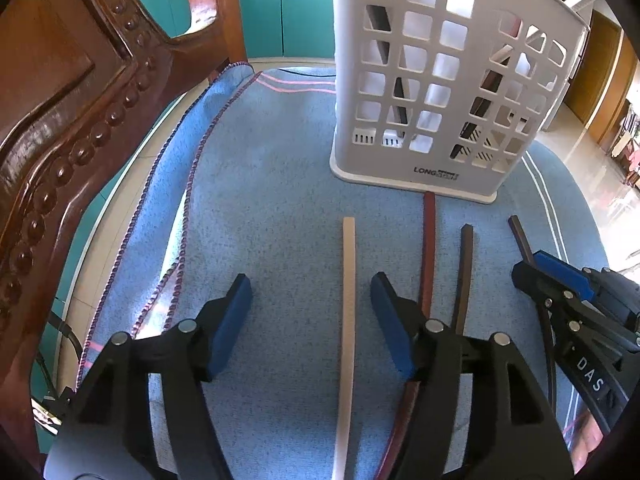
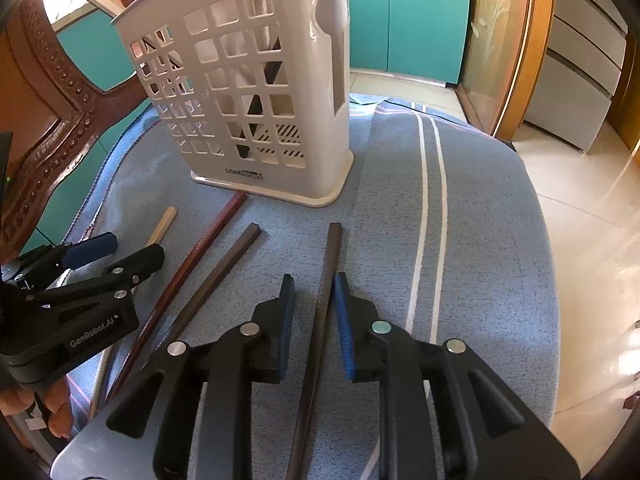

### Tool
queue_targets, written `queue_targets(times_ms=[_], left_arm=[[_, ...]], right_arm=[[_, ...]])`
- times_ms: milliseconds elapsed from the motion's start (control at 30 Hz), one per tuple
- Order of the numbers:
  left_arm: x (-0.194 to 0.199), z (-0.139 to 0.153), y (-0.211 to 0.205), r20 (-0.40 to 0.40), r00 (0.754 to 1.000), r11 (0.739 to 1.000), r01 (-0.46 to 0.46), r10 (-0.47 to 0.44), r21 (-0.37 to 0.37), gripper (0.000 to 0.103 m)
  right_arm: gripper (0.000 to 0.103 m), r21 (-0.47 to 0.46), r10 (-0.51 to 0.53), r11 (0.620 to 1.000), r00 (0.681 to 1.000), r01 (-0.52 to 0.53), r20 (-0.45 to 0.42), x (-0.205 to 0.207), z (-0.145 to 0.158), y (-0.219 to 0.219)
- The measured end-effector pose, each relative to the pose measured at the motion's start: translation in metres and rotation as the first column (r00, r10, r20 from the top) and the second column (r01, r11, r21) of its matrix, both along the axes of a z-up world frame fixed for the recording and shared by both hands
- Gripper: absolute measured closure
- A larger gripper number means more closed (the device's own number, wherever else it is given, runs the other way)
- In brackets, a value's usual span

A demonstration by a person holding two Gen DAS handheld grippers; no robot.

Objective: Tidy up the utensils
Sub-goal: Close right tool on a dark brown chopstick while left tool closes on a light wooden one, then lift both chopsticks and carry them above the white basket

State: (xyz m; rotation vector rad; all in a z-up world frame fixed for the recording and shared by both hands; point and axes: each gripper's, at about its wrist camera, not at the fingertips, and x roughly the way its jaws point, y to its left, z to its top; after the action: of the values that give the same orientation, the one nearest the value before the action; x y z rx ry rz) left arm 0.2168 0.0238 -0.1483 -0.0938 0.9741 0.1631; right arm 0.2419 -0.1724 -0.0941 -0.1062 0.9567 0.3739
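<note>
Four chopsticks lie on a blue towel point(image 1: 280, 200) in front of a white slotted utensil holder point(image 1: 440, 80) point(image 2: 248, 92), which has dark sticks standing inside. My left gripper point(image 1: 312, 312) point(image 2: 124, 252) is open, and the beige chopstick point(image 1: 348, 300) point(image 2: 164, 222) lies on the towel between its fingers, clear of both pads. To its right are a red chopstick point(image 1: 429, 248) point(image 2: 200, 256) and a dark brown chopstick point(image 1: 466, 272) point(image 2: 228, 264). My right gripper point(image 2: 316, 312) point(image 1: 532, 268) is narrowly open astride the blackish chopstick point(image 2: 332, 264) point(image 1: 520, 236), with a gap at the left pad.
A carved wooden chair back point(image 1: 60, 140) rises close on the left. Teal cabinets point(image 1: 280, 8) stand behind. The towel's right edge drops off to a glossy tiled floor point(image 2: 592, 240). A hand point(image 2: 52, 412) shows under the left gripper.
</note>
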Motion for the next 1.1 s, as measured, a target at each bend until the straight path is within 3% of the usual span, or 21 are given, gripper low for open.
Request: queue_targets(times_ms=[433,500,567,600,667,733,900,1100], left_arm=[[-0.010,0.005,-0.007,-0.013,1.000,1.000,0.011,-0.011,-0.004,0.040],[-0.010,0.006,-0.009,-0.009,1.000,1.000,0.017,-0.018,-0.007,0.048],[-0.011,0.008,-0.011,-0.003,1.000,1.000,0.029,-0.029,-0.004,0.066],[-0.011,0.008,-0.012,-0.002,1.000,1.000,0.030,-0.030,-0.003,0.069],[-0.010,0.010,-0.013,0.000,1.000,1.000,0.030,-0.030,-0.008,0.086],[-0.009,0.010,-0.013,0.001,1.000,0.999,0.028,-0.028,-0.019,0.096],[-0.014,0.025,-0.004,0.061,0.998,0.996,0.032,-0.028,-0.082,0.096],[-0.037,0.074,0.009,0.198,0.980,0.983,0.068,-0.033,-0.173,0.096]], right_arm=[[0.081,-0.074,0.016,0.997,0.999,-0.014,0.032,-0.011,-0.004,0.016],[0.082,-0.073,0.014,0.997,0.999,-0.012,0.031,-0.013,-0.005,0.018],[0.083,-0.068,0.013,0.998,1.000,-0.011,0.029,-0.011,-0.005,0.016],[0.086,-0.064,0.011,0.998,1.000,-0.009,0.027,-0.011,-0.006,0.016],[0.094,-0.055,0.008,0.998,1.000,-0.007,0.024,-0.011,-0.004,0.010],[0.094,-0.034,0.004,0.999,1.000,-0.003,0.014,-0.010,-0.003,0.006],[0.096,0.020,-0.001,1.000,1.000,0.001,0.010,-0.006,0.004,-0.002],[0.096,0.141,0.024,0.989,0.998,-0.031,0.052,-0.012,0.039,-0.022]])
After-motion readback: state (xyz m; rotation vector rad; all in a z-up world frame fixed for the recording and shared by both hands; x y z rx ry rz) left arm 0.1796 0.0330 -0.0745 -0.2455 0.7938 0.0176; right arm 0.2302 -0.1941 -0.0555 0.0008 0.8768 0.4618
